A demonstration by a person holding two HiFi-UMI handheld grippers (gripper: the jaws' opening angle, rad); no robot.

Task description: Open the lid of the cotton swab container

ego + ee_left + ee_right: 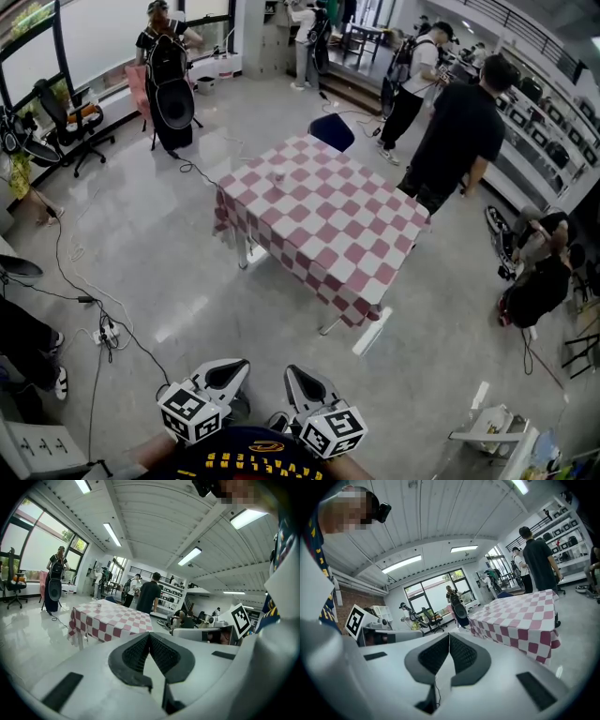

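Observation:
A table with a red-and-white checked cloth (319,230) stands a few steps ahead of me. A small clear thing (277,175), too small to identify, sits near its far left corner; it shows as a speck on the cloth (99,605) in the left gripper view. My left gripper (239,366) and right gripper (291,372) are held close to my body at the bottom of the head view, far from the table. Both are shut with nothing between the jaws, as the left gripper view (149,634) and right gripper view (449,634) confirm.
A person in black (459,141) stands at the table's far right corner, and a blue chair (333,131) is behind the table. Cables and a power strip (106,333) lie on the floor at left. Office chairs (66,122) and other people stand around the room's edges.

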